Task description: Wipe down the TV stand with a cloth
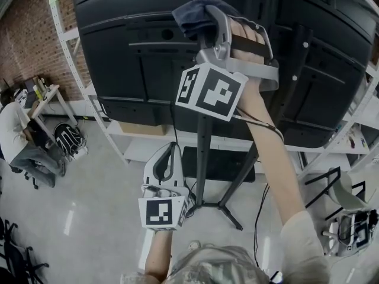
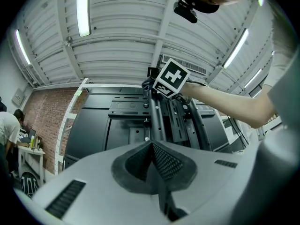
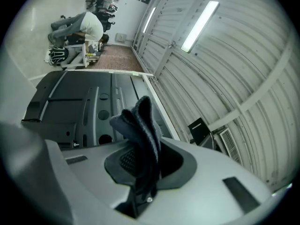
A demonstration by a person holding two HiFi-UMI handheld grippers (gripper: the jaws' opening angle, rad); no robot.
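Observation:
The TV's black back (image 1: 136,46) fills the top of the head view, mounted on a black stand with a centre pole (image 1: 202,152) and tripod legs (image 1: 228,209). My right gripper (image 1: 207,18) is raised high against the upper back of the TV, shut on a dark blue cloth (image 1: 192,13). In the right gripper view the cloth (image 3: 139,125) sticks up from between the jaws. My left gripper (image 1: 167,154) hangs lower beside the pole, shut and holding nothing. In the left gripper view its gripper (image 2: 152,146) points up at the stand's mounting rails (image 2: 171,116).
White shelving (image 1: 112,135) stands behind the TV with a cardboard box (image 1: 142,129) on it. A person (image 1: 21,138) sits at a desk at the far left. A black frame (image 1: 328,182) and a small device (image 1: 352,229) are on the floor at right, with cables near the stand legs.

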